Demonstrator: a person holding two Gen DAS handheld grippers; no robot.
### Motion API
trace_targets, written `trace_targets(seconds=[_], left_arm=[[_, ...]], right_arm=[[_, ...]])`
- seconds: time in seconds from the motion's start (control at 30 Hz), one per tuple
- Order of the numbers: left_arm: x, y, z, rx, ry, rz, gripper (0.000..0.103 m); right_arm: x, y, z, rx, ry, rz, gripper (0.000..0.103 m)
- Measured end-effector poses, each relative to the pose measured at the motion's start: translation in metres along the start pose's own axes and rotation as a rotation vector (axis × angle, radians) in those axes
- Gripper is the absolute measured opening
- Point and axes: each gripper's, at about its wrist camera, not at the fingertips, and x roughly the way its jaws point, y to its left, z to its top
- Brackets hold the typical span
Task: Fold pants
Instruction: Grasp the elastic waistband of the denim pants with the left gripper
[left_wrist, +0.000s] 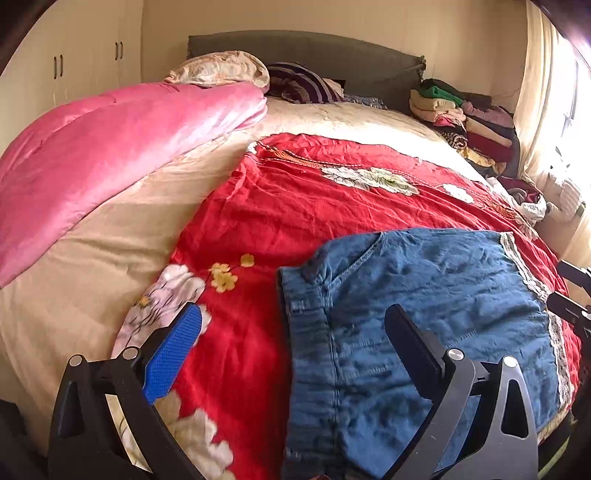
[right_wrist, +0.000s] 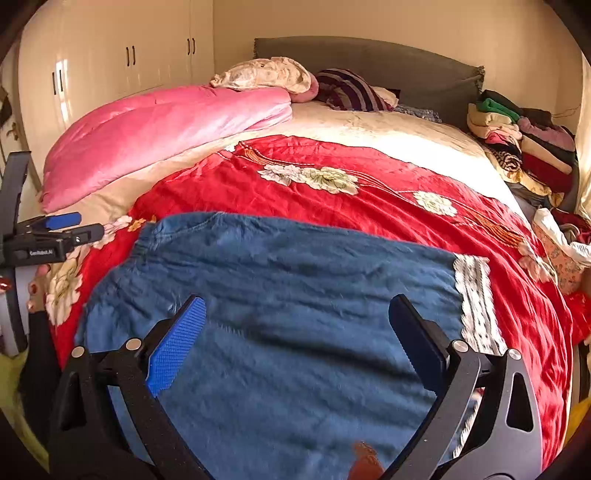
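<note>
Blue pants (right_wrist: 280, 295) on red floral bedspread (right_wrist: 369, 221), pink quilt (right_wrist: 147, 129), cream wardrobe (right_wrist: 110, 55)

Pants (right_wrist: 280, 295) flat on the spread (right_wrist: 369, 214), near bed edge — quilt (right_wrist: 159, 125) behind-left, pillows (right_wrist: 269, 75) at headboard (right_wrist: 388, 66), clothes pile (right_wrist: 524, 144) far right; wardrobe (right_wrist: 110, 66) left of bed.

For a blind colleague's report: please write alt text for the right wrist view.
Blue denim pants with a lace hem lie flat on a red floral blanket, under the open, empty right gripper. The left gripper shows at the left edge.
</note>
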Motion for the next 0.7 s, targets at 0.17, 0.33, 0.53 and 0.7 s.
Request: trace_targets(seconds=[0.17, 0.33, 0.53, 0.7], left_arm=[[0.034, -0.003, 0.014, 0.045, 0.037, 0.024, 0.099], [0.072, 0.002, 0.023, 0.048, 0.08, 0.047, 0.099], [0.104, 0.003, 0.025, 0.076, 0.113, 0.023, 0.098], [0.122, -0.001, 0.025, 0.102, 0.131, -0.048, 0.088]], right_arm=[[0.032, 0.007, 0.018, -0.037, 0.041, -0.023, 0.094], [0.067, 0.013, 0.031, -0.089, 0.084, -0.074, 0.094], [0.096, 0.02, 0.041, -0.141, 0.112, -0.102, 0.094], [0.111, 0.028, 0.049, -0.192, 0.113, -0.09, 0.094]])
